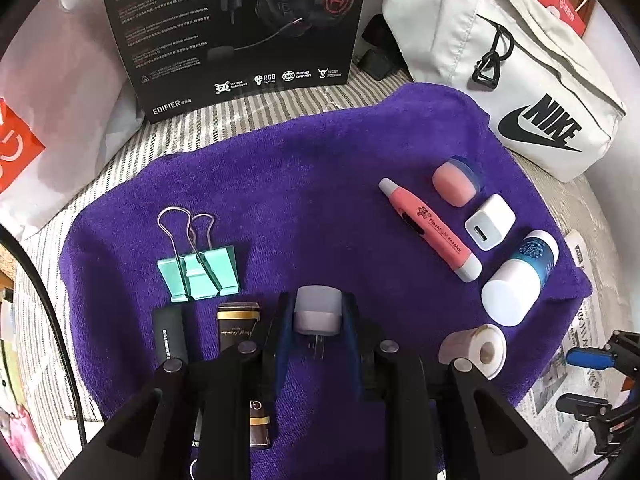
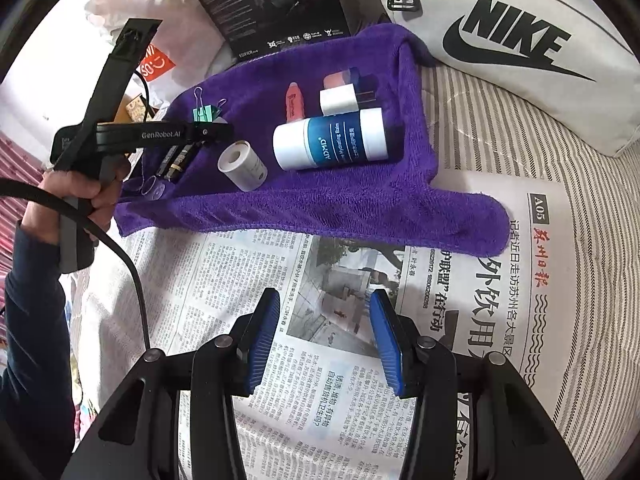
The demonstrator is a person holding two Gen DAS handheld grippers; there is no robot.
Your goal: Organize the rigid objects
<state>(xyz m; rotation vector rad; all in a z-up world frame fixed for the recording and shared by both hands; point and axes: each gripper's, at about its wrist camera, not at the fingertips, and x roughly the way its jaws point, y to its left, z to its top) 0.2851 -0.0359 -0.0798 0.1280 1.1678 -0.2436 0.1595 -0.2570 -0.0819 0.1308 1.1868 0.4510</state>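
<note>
My left gripper (image 1: 318,314) is shut on a white wall plug (image 1: 318,308), prongs toward the camera, low over the purple towel (image 1: 304,184). On the towel to its left lie a green binder clip (image 1: 200,272), a black stick (image 1: 170,336) and a gold-and-black case (image 1: 238,320). To its right lie a pink pen light (image 1: 430,230), a pink pad (image 1: 454,180), a white charger cube (image 1: 490,222), a white and blue bottle (image 1: 520,276) and a small white roll (image 1: 476,348). My right gripper (image 2: 324,336) stands open over the newspaper (image 2: 360,380), with nothing between its pads.
A black headset box (image 1: 240,32) stands behind the towel, and a white Nike bag (image 1: 520,80) lies at the back right. In the right wrist view a hand (image 2: 80,192) holds the left gripper's handle, with its black cable trailing over the newspaper. Striped bedding surrounds the towel.
</note>
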